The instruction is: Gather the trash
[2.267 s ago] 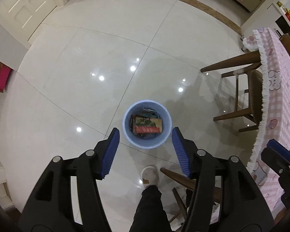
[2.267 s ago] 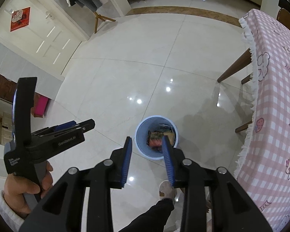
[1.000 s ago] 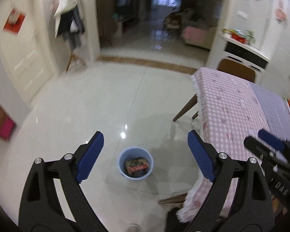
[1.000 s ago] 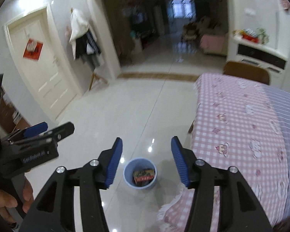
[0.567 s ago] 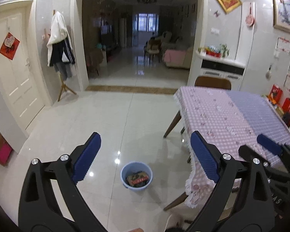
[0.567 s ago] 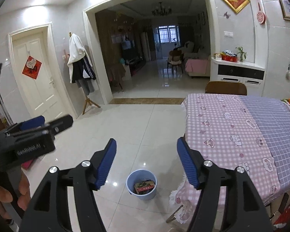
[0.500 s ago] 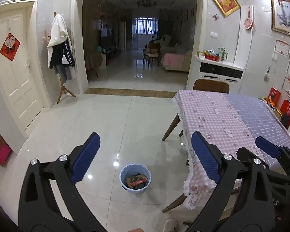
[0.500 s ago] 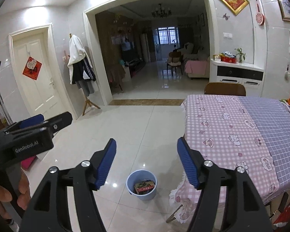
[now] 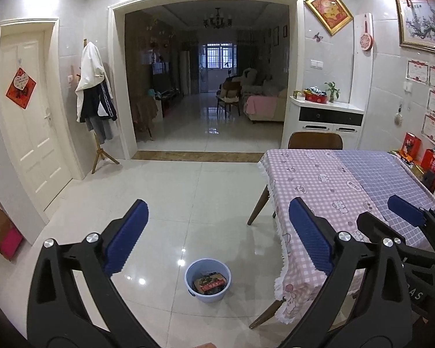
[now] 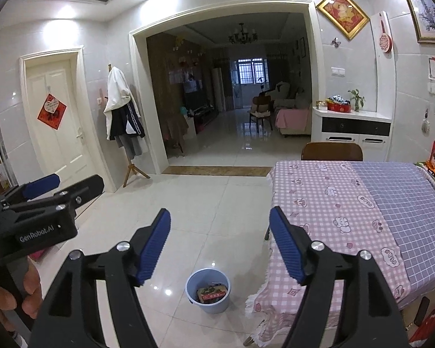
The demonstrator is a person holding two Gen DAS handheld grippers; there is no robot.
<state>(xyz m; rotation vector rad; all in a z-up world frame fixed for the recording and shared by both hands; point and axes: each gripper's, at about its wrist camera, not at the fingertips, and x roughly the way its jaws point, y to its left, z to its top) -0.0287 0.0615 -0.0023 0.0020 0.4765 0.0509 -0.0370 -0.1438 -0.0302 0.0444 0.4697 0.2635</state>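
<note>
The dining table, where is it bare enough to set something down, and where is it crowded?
The table is bare across its pink check cloth and most of the blue check half. The far right edge is crowded with red boxes. The floor by the blue bin is also open.

A round, light-blue plastic trash bin stands upright on the glossy white tiled floor, just beside the corner of the table draped in a pink checked cloth. Inside lies crumpled trash, among it a flat red-and-green printed packet.
</note>
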